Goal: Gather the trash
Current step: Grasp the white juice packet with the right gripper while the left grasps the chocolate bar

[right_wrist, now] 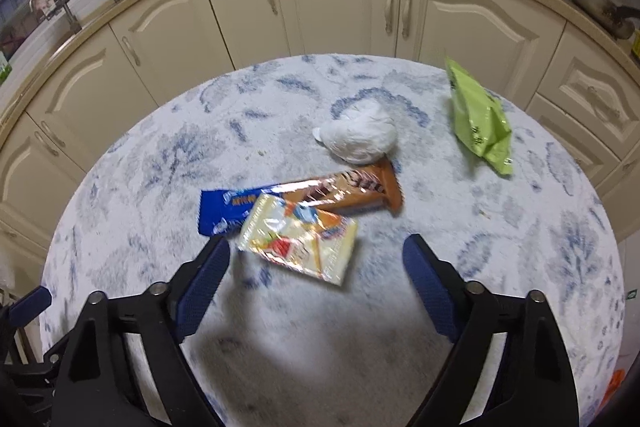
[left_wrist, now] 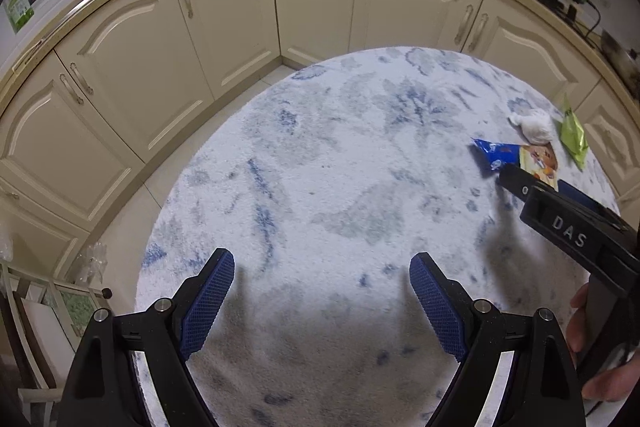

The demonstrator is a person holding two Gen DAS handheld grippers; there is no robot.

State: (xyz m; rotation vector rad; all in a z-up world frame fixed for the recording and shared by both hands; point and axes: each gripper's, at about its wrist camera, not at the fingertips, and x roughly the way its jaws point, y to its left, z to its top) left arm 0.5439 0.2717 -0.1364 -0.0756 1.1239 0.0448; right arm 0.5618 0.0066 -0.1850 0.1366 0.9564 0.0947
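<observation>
Right gripper [right_wrist: 316,259] poised over the round rug [right_wrist: 140,163], jaws spread wide with nothing pressed between the pads. Yellow wrapper [right_wrist: 298,237] lying flat just ahead of the jaws, its near edge reaching into the gap and sitting closer to the left pad than the right. Long axis slanting across the opening, from upper left down to lower right, so a fairly square bite for a straight closing. Directly beyond it, partly tucked under, a blue wrapper [right_wrist: 224,209] and a brown wrapper [right_wrist: 352,189], both stretched crosswise to the jaws. Farther ahead a crumpled white wad [right_wrist: 360,137]; off to the right and well apart, a green packet [right_wrist: 478,121].

Left gripper [left_wrist: 322,301] likewise spread wide and empty, only bare rug between its pads. All the trash well off to its right, past the right gripper's body; blur there possibly hiding a piece.

Nearer by far: the right hand. Likely step: drop a little, nudge forward, close on the yellow wrapper alone. Risk: catching the blue wrapper's corner beneath.
</observation>
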